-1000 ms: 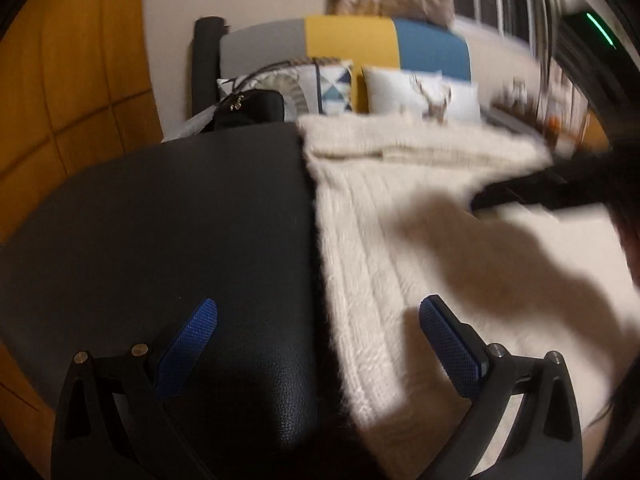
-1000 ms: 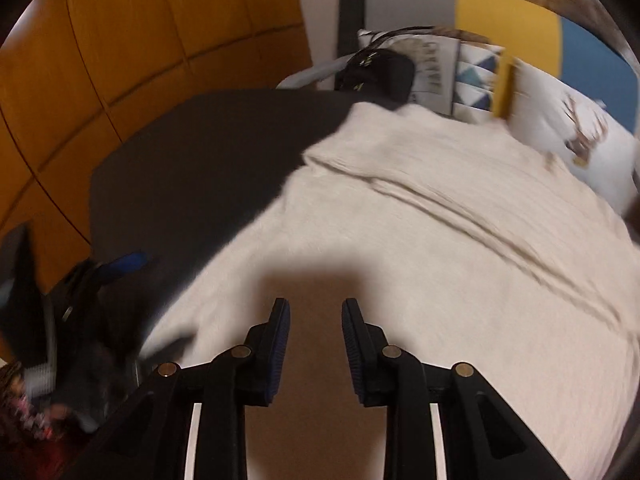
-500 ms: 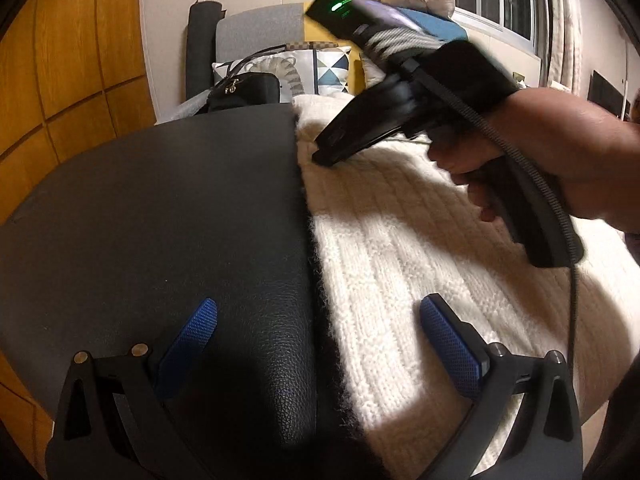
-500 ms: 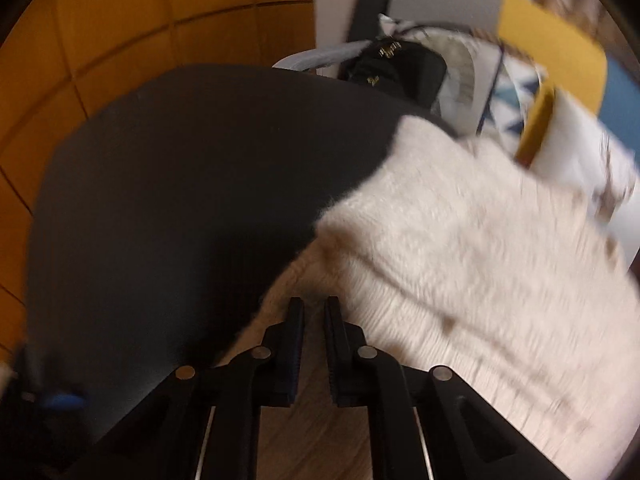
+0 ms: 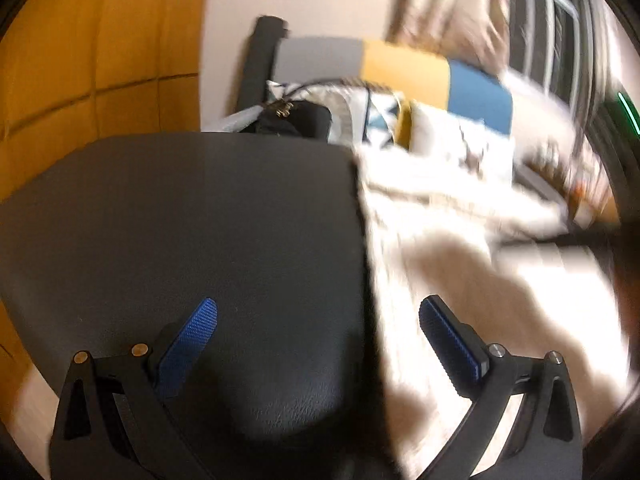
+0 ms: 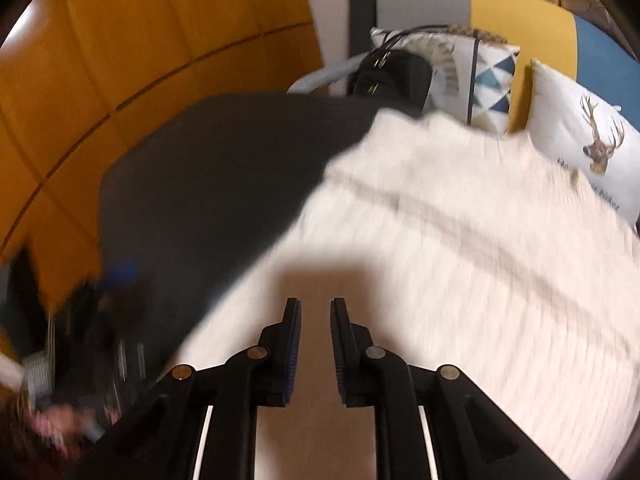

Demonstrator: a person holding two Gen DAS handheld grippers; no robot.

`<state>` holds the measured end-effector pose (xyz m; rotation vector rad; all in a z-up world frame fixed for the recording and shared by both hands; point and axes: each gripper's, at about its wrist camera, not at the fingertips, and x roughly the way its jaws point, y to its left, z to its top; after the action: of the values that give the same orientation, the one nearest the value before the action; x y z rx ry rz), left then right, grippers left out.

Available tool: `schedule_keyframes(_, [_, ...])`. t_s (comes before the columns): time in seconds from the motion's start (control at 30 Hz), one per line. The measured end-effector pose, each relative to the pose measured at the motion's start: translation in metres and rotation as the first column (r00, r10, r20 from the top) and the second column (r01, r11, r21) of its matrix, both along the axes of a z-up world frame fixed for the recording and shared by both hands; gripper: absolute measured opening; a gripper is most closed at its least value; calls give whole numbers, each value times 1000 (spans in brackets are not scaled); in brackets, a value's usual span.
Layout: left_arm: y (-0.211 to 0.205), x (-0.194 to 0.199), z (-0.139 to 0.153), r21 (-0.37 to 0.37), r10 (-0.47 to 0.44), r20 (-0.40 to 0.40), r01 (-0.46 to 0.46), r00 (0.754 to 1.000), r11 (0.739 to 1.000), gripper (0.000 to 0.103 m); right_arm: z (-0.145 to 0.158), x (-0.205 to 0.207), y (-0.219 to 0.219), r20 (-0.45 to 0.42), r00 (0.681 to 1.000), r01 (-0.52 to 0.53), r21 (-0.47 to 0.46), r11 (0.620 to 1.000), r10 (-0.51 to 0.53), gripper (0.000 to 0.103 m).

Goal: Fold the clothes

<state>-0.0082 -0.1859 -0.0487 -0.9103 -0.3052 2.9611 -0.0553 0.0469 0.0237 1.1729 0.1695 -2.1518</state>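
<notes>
Your left claw (image 5: 318,326) stood wide open with nothing between its blue pads (image 5: 188,344). It hung over the dark counter (image 5: 180,216), straddling the line where the cream knitted garment (image 5: 460,280) met the bare surface: one pad was over the counter, the other over the knit.

Your right claw (image 6: 314,308) showed a narrow gap between its jaws, which had just been opening a little after closing. Nothing sat between its pads (image 6: 294,340); only the shadowed knit showed through the gap.

The cream knitted garment (image 6: 460,248) lay spread flat on the counter (image 6: 208,176), covering its right part as seen from both wrist cameras. Its left edge ran along the exposed dark surface.

Beyond the far edge of the counter, a black bag (image 6: 394,76) rested against patterned cushions (image 6: 492,80). A cushion with a deer print (image 6: 592,132) lay just past the garment. Wooden panelling (image 6: 140,40) filled the left side.
</notes>
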Motion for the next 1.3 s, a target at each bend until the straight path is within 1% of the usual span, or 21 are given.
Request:
schedule_keyframes(0.07, [8,-7,3,-6,-1,11,1,1000,1000,103,-9,26,2,11,999,-52,16,999,52,14])
schedule_keyframes(0.17, [33,-30,0,-93,-52,74,59,996,994,103,-26,57,-7,2,992,-124,66,990,124,14])
schedule_keyframes(0.23, [52,-39,-1,-155,-89,103,105,991,982,103,-36,72,-12,-13,989,-147,107,983,149,15])
schedule_keyframes(0.27, [62,-42,-2,-192,-107,109,126,988,973,103,-37,78,-11,-33,988,-144,114,983,149,16])
schedule_keyframes(0.3, [74,-46,-4,-257,-114,124,143,986,956,103,-38,83,-11,-53,988,-141,121,983,148,18])
schedule_keyframes(0.4, [92,-49,-18,-386,-109,154,161,982,908,103,-38,97,-5,-65,987,-136,118,984,145,19])
schedule_keyframes(0.53, [86,-49,-19,-361,-104,178,164,978,918,102,-35,97,8,-47,990,-125,94,988,130,20])
schedule_keyframes(0.7, [81,-48,-15,-353,-105,190,168,976,921,103,-28,97,29,54,997,-54,50,997,51,20])
schedule_keyframes(0.73, [80,-49,-11,-354,-92,199,159,976,922,103,-24,98,33,52,998,-29,54,998,26,20])
schedule_keyframes(0.8, [74,-41,5,-328,-43,166,96,985,940,103,-14,104,45,7,999,35,77,996,-36,20])
schedule_keyframes(0.87, [68,-27,23,-231,-58,96,79,994,970,103,-10,103,63,-49,992,117,103,988,-112,20])
schedule_keyframes(0.9, [68,-22,30,-185,-77,67,88,995,979,103,-9,101,76,-68,986,161,106,981,-154,20])
schedule_keyframes(0.93, [70,-17,35,-158,-111,48,117,993,981,103,-11,99,88,-75,979,198,108,974,-191,20])
schedule_keyframes(0.97, [75,-12,38,-139,-150,37,153,988,978,103,-15,95,99,-68,973,229,114,967,-223,20])
schedule_keyframes(1.0, [84,-10,36,-154,-188,40,192,981,969,103,-21,91,108,-52,968,249,120,961,-245,20])
schedule_keyframes(1.03, [95,-8,30,-196,-218,53,224,974,955,103,-26,91,116,-37,965,261,122,958,-258,20])
schedule_keyframes(1.07, [106,-6,21,-267,-242,76,253,967,930,103,-32,91,123,-24,963,268,128,955,-267,20])
schedule_keyframes(1.17, [132,-3,-11,-458,-275,179,327,945,827,103,-48,95,137,-10,964,266,134,955,-267,20])
schedule_keyframes(1.2, [132,1,-21,-475,-285,178,336,942,813,103,-50,99,141,-20,966,259,130,957,-258,20])
schedule_keyframes(1.23, [127,4,-22,-455,-286,148,322,947,830,103,-50,107,146,-31,968,253,135,958,-251,20])
schedule_keyframes(1.3, [115,1,-26,-378,-282,163,324,945,867,102,-50,126,161,-57,967,253,136,958,-248,21])
